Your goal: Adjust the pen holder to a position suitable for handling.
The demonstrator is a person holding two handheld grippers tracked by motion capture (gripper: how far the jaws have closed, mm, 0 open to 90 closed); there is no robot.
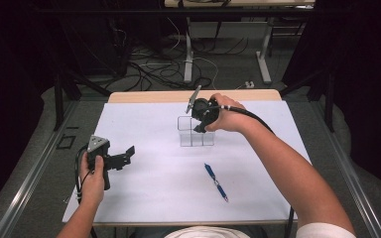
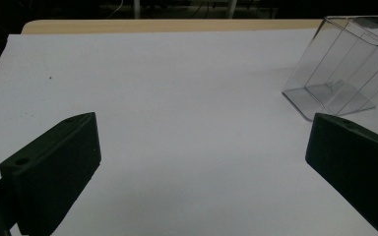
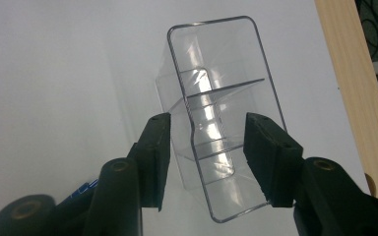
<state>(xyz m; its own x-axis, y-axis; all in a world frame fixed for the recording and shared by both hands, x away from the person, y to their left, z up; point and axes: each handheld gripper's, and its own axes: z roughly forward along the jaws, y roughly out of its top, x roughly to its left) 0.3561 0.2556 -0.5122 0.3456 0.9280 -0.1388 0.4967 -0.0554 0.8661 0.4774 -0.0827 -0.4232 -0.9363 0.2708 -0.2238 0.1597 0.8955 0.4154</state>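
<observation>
Your right gripper (image 3: 206,157) hovers above the clear divided organizer (image 3: 216,123), jaws part-open and straddling its rim without pressing it. The organizer stands at 12 o'clock on the white mat (image 1: 154,173), a blue pen (image 1: 216,182) at 5 o'clock. At 9 o'clock, your left gripper (image 1: 124,156) gapes wide, holding nothing.

Clear plastic divided organizer box (image 2: 337,69) cut off by right edge in left gripper view. Blue pen (image 3: 83,189) mostly hidden behind right gripper (image 3: 206,152) in right gripper view.
</observation>
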